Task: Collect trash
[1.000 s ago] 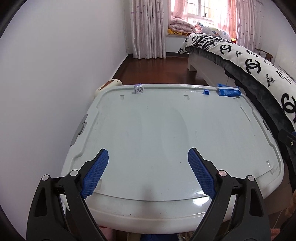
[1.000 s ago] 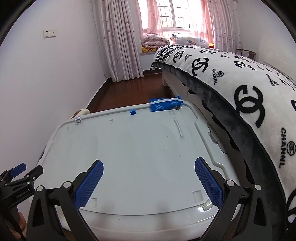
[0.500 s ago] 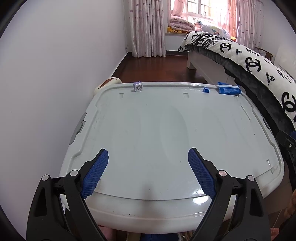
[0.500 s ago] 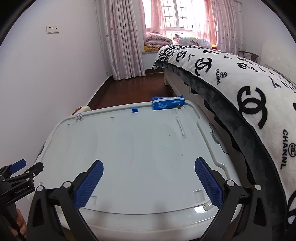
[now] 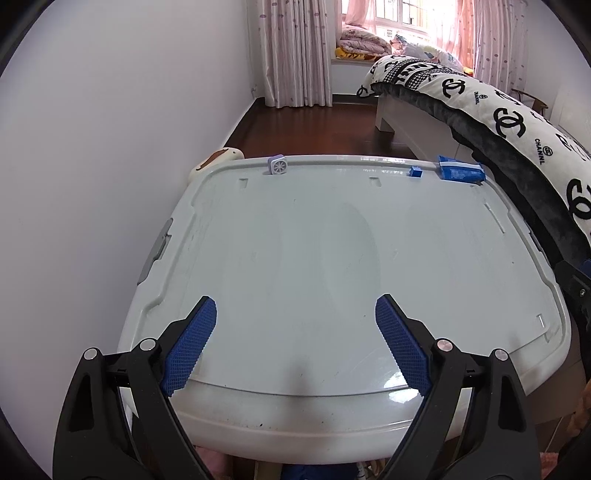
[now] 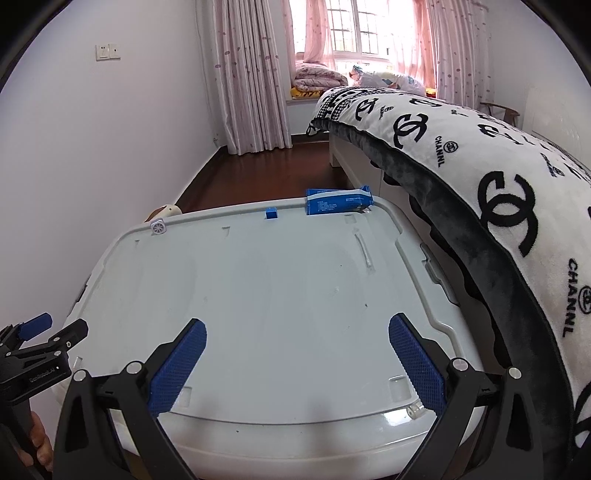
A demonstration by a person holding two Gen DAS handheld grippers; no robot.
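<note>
You get daylight from the window (image 6: pixel 354 33) at the far end, blown out to white behind the pink curtains (image 6: pixel 251 74). It glares off the near rim of the pale storage-box lid (image 5: pixel 399 391), and soft gripper shadows fall across the lid's middle. Both pictures are sharp; fisheye bending curves the walls, and black vignette fills the corners.

Bare lid (image 5: pixel 295 251) — bed (image 6: pixel 480 192) (right), wall (image 5: pixel 110 147) left

Blue wrapper (image 6: pixel 339 200) — flat at lid's (image 6: pixel 280 295) far right corner.
</note>
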